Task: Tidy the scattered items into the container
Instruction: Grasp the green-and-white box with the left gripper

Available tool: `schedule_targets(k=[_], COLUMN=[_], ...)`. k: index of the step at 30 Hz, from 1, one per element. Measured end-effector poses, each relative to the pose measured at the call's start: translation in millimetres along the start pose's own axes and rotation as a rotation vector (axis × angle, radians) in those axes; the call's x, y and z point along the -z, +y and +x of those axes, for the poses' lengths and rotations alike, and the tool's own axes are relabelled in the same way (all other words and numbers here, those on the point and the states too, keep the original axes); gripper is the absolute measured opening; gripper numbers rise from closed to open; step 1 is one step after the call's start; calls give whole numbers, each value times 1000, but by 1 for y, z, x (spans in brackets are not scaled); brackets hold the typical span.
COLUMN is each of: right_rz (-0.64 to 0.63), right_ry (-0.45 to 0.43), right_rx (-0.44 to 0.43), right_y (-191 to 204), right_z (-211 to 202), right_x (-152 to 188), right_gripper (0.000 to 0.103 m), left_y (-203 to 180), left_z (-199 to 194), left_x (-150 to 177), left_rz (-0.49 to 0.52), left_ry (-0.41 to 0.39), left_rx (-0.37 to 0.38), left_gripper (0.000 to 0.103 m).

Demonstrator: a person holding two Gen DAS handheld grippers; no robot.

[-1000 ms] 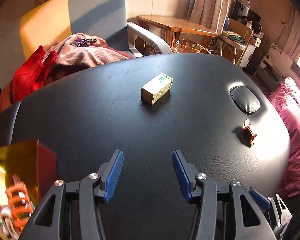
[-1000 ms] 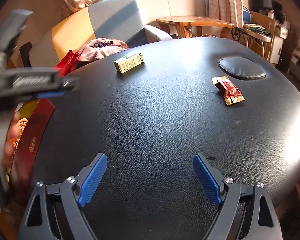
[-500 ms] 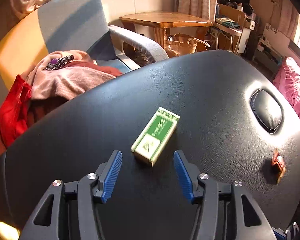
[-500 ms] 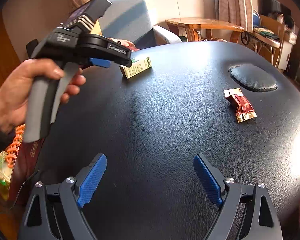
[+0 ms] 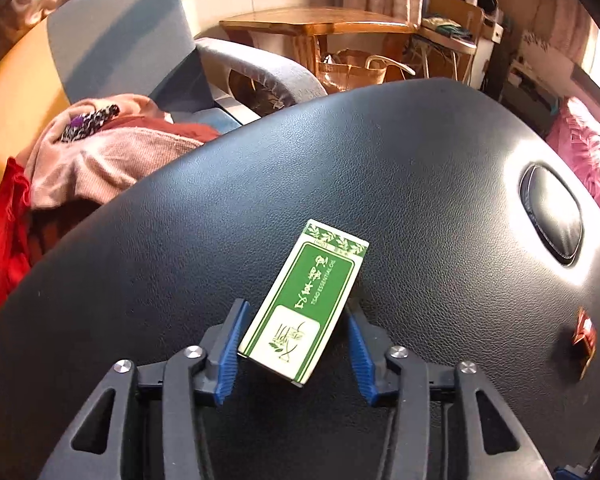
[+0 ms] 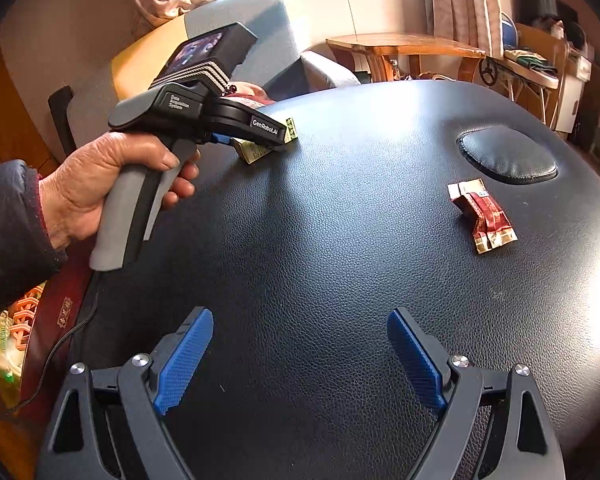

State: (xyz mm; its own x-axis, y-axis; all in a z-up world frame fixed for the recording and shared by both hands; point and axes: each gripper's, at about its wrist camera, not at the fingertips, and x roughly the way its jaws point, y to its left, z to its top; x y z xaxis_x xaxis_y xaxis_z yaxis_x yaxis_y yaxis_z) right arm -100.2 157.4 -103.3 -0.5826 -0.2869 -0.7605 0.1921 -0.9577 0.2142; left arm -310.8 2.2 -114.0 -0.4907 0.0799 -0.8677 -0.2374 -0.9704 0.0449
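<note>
One second ago my left gripper point(image 5: 294, 350) hung well short of the green-and-cream cardboard box point(image 5: 304, 302); now its jaws are closing around it on the black leather table point(image 5: 420, 184), ready for lifting.

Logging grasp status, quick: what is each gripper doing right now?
Left gripper: closing around the green box; pads look about at its sides, firm grip unclear.
Right gripper: open, holding nothing, above the black table.
</note>
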Motion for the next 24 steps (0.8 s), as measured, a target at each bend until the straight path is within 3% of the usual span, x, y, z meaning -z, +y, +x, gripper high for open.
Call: schedule_targets(k=[8,11,14,16,18,24], right_rz=[5,27,92,151,189,208], right_ry=[-5,-38,-67,-75,-80,-76], right_rx=[40,93,142,167,179,189], right_y=[-9,-25,-50,-68,-76,-80], right_z=[-3,-12,-24,-30,-34,-37], right_x=[0,-6,-12,-14,-12,-10], right_gripper=[90,90,90,90,90,92], left_y=[5,7,10,11,17,27], left_z=[-16,-25,-31,-43,-44,-38], left_x=[30,45,51,49,41,24], left_rz=[-93,-100,-94,-83,-85,-127], left_ry=[9,11,7,-43,-32,-37], left_rx=[-15,-35,-16,-19,1,57], left_gripper=[33,25,25,32,44,48])
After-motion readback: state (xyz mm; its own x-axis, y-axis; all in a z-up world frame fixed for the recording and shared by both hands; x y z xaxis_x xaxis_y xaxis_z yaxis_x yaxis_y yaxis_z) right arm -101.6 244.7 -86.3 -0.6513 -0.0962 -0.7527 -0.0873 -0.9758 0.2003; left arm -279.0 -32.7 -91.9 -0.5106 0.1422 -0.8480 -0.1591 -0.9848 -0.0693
